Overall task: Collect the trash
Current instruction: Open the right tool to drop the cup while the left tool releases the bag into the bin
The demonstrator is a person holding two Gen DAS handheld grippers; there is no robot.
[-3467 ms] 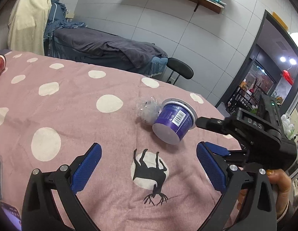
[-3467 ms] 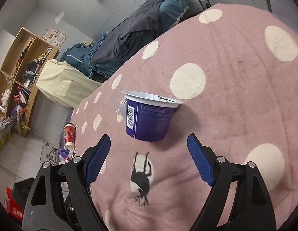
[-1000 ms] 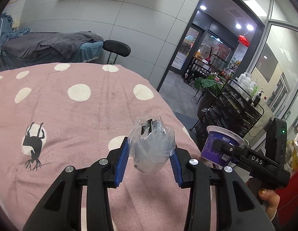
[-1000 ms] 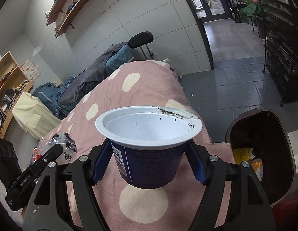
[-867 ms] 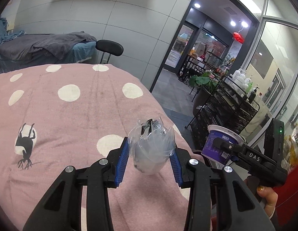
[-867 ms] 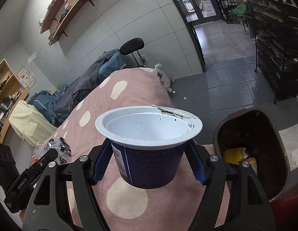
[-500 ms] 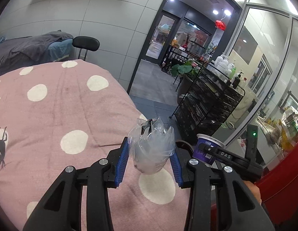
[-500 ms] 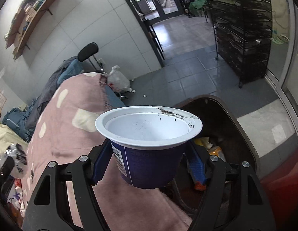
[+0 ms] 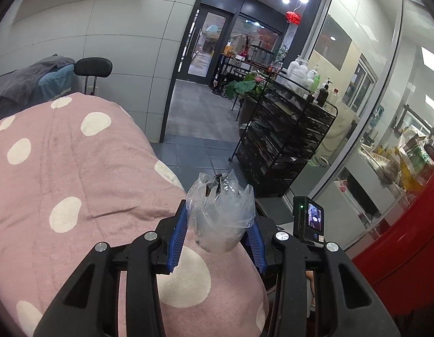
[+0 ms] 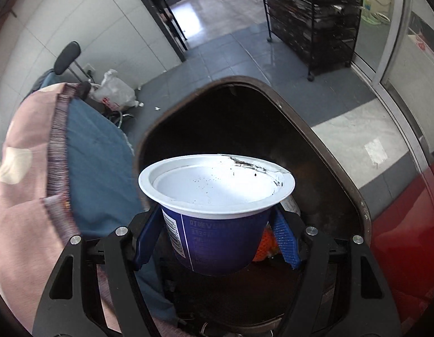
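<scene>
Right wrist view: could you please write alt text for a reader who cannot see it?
The right gripper holds an upright, empty blue yogurt cup above an open dark trash bin with some trash inside. A pink spotted blanket lies at left, over grey floor tiles.

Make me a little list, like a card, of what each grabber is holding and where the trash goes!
left gripper: shut on clear plastic bag, above the pink dotted cloth
right gripper: shut on blue yogurt cup, upright, open top
trash bin: dark, open, right below the cup
inside the bin: some trash, something orange
</scene>
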